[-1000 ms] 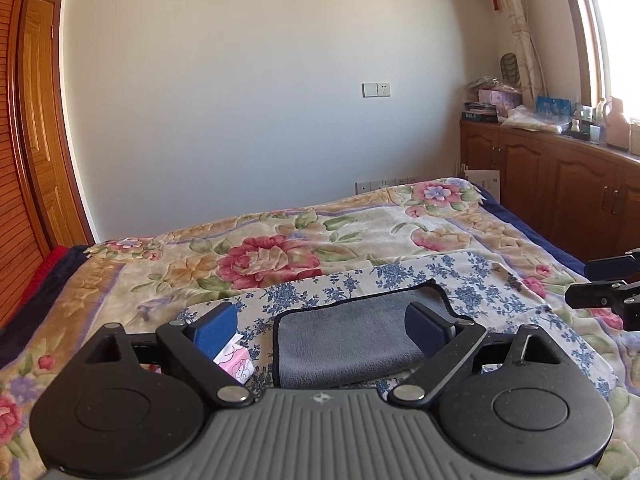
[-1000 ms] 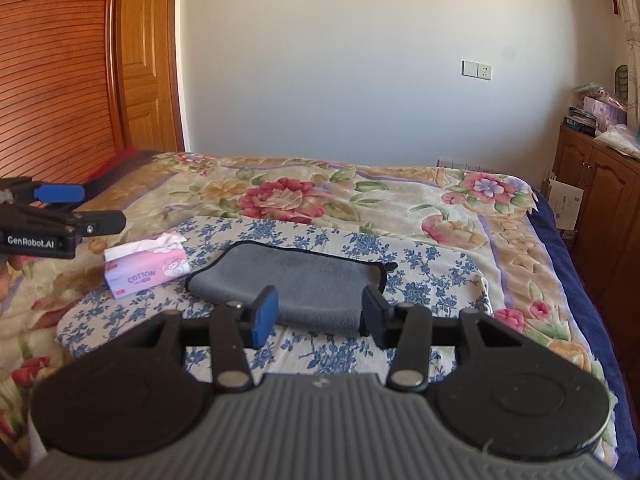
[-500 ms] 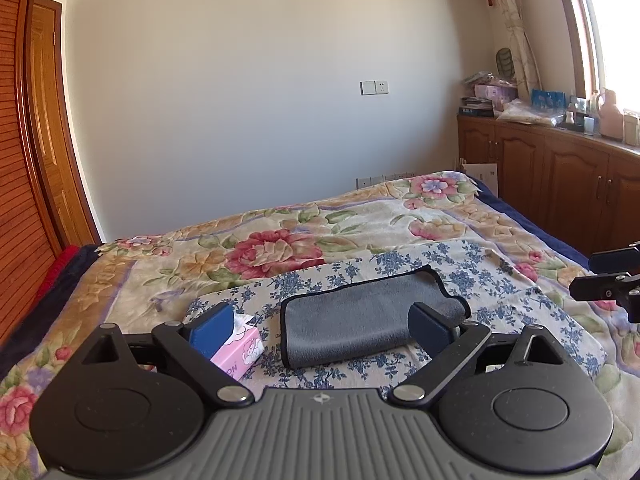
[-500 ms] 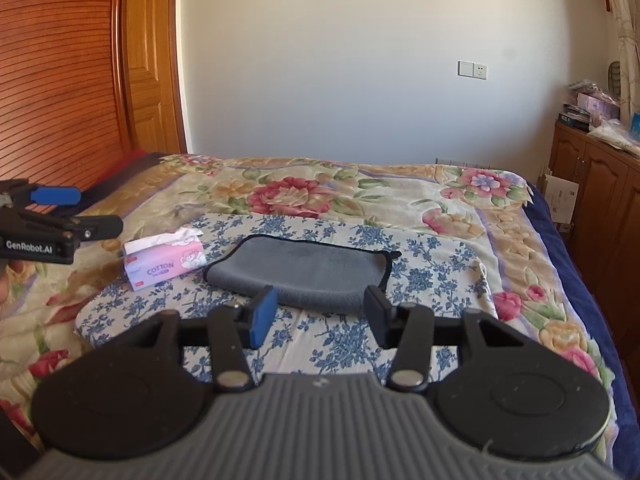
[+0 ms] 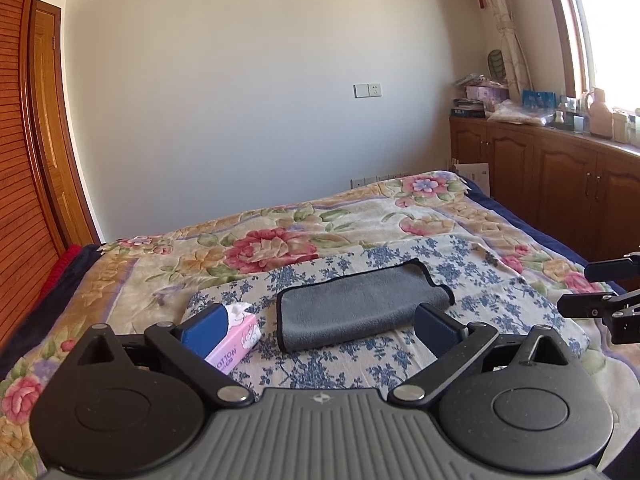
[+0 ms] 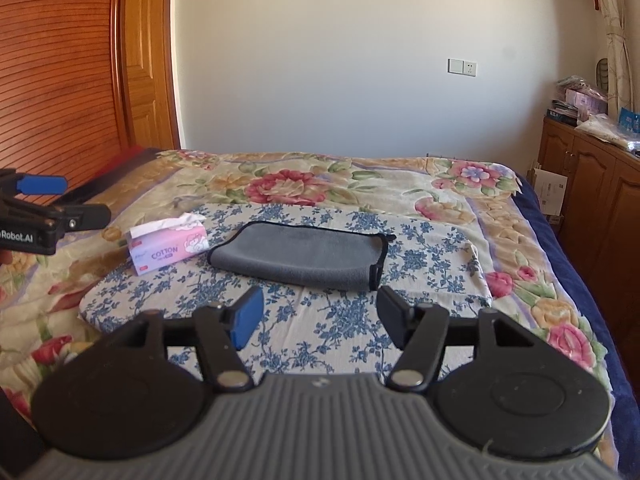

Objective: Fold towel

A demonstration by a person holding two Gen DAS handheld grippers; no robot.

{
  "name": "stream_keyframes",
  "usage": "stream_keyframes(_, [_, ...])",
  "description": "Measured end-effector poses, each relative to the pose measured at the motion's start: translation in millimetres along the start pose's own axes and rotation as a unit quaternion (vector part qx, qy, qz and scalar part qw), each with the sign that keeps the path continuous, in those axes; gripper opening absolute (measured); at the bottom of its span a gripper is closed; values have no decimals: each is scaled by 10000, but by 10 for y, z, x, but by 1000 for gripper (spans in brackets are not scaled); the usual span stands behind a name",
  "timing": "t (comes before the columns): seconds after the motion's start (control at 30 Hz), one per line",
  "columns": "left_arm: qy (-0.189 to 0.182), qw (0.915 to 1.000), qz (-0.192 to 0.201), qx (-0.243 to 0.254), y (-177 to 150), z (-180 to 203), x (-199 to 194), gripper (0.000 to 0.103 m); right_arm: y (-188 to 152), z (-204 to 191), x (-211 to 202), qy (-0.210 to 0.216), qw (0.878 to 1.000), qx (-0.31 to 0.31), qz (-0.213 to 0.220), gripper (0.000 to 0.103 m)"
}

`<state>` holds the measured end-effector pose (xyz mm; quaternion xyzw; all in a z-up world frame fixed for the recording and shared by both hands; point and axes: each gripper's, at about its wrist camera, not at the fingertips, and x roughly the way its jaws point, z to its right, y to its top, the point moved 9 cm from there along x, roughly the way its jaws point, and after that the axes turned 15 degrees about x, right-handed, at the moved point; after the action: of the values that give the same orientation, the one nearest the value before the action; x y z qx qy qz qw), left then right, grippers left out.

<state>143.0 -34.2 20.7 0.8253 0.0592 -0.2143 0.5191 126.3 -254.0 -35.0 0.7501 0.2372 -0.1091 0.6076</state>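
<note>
A bedroom with a pale wall and a bed (image 5: pixel 120 280) under a flowered quilt fills the left wrist view; wooden cabinets (image 5: pixel 560 184) run along the right under a bright window, and a wooden door (image 5: pixel 52 132) stands at the far left. On the quilt lies a blue-flowered cloth (image 5: pixel 472 276), and on that cloth the grey towel (image 5: pixel 360 304), folded flat with a dark edge. The towel lies just ahead of the left gripper (image 5: pixel 320 326), in line with the gap between its fingers. The jaws have just been opening and now stand wide, with nothing gripped. A pink tissue pack (image 5: pixel 236 340) sits on the cloth just beyond the left finger, partly hidden by its blue pad. The right gripper (image 5: pixel 592 292) juts in at the right edge, clear of the towel.

In the right wrist view the same wall, with a wall switch (image 6: pixel 462 67), backs the bed (image 6: pixel 440 184). The towel (image 6: pixel 304 254) lies ahead of the right gripper (image 6: pixel 320 314), a little past its fingertips and not touched by them. These jaws too have just been opening; they stand moderately apart with only the cloth (image 6: pixel 432 256) showing between them. The tissue pack (image 6: pixel 168 246) stands ahead and to the left, just beside the towel. The left gripper (image 6: pixel 60 200) reaches in from the left edge.
</note>
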Motion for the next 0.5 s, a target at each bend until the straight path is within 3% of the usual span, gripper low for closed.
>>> stream_keyframes(0.07, [-6, 10000, -7, -12, -38, 14, -26, 101, -10, 8, -22, -33, 10000, -14, 18, 70])
stream_keyframes(0.2, [-8, 9999, -47, -97, -140, 25, -71, 102, -11, 10, -75, -78, 9999, -12, 130, 90])
stream_keyframes(0.27, [-6, 9999, -88, -94, -193, 34, -85, 102, -9, 12, -92, -141, 9997, -63, 205, 94])
stream_keyframes(0.3, [7, 9999, -103, -82, -217, 38, -92, 102, -11, 14, -97, -159, 9996, -78, 225, 103])
stream_keyframes(0.5, [90, 9997, -129, -180, -338, 30, -136, 103, -82, 12, -98, -198, 9994, -99, 259, 103])
